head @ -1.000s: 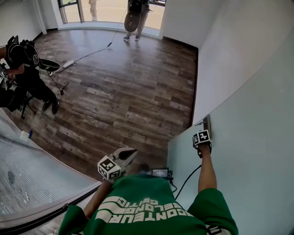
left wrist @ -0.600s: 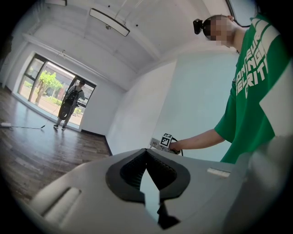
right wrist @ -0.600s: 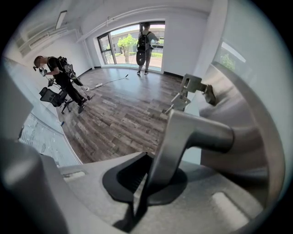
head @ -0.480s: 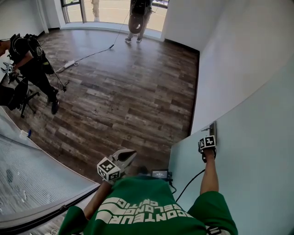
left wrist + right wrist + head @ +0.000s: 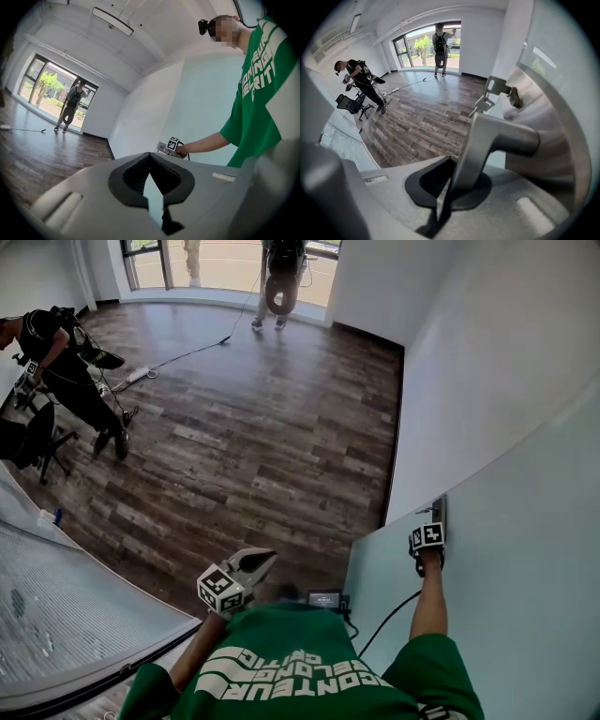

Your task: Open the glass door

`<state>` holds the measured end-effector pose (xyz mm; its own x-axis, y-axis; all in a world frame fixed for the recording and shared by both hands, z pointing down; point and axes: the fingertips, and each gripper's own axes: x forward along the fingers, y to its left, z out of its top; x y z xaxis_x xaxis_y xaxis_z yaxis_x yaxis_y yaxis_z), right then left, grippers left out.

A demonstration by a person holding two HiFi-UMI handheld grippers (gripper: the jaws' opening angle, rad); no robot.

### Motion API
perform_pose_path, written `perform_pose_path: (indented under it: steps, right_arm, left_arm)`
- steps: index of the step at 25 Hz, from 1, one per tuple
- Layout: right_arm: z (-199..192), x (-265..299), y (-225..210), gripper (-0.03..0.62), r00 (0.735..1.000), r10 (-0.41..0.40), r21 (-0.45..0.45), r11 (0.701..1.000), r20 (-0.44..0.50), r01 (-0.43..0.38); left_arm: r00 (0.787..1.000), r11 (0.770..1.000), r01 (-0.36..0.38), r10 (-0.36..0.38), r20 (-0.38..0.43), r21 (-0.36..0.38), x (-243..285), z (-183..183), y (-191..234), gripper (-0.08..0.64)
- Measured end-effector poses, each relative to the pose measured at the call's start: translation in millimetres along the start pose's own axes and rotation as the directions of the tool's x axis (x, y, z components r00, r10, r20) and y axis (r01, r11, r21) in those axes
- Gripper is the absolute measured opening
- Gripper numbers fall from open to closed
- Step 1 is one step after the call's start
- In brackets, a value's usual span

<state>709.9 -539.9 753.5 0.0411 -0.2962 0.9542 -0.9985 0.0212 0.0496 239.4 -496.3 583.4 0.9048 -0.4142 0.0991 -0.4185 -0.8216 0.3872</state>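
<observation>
Nearest the body, below the green shirt point(image 5: 300, 662), the left gripper point(image 5: 267, 560) is idle: jaws clenched tip to tip, nothing between them, pointing roughly level into the room and well apart from the door. To the right, the right gripper point(image 5: 451, 174) is clamped on the handle point(image 5: 497, 133). The metal lever runs straight down between its pads, so the grasp is done. The arm reaches out to the handle and the gripper points steeply down onto it. The door point(image 5: 525, 549) is the pale frosted pane filling the near-right of the head view, with its lock edge point(image 5: 439, 510) just past the marker cube. Keys point(image 5: 490, 91) hang from the lock just beyond the handle. Past that edge I see open wood floor point(image 5: 262, 427) and no frame or jamb against it, so my read is that the door is already off the latch and partly swung. How wide I can't tell, as neither frame nor hinge side is in view. What's left, as I judge it: keep the grip, carry the swing to a clear opening, then let go of the lever. The left gripper has no job here unless the pane needs steadying. The white wall point(image 5: 469, 352) runs away behind the door on the right. Farther out, a cable point(image 5: 187, 351) lies on the floor and one person point(image 5: 70, 371) stands far left by a chair. Another point(image 5: 281, 277) stands at the far window point(image 5: 216, 259). Both are well clear of the door.
</observation>
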Motion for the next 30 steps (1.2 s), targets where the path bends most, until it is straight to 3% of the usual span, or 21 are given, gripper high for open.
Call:
perform_pose_path:
  steps: [24,30]
  right_arm:
    - [1,2,-28,-0.008,1.000,0.006,0.034,0.999,-0.005,-0.005]
    - [-5,-5,-26,-0.008,0.998,0.025,0.044,0.999,-0.065,-0.022]
  left_arm:
    - [1.000,1.000,0.007,-0.007,-0.021,0.003,12,2,-3,0.009]
    - [1.000,1.000,0.007,-0.008,0.013,0.008,1,13,-2,0.009]
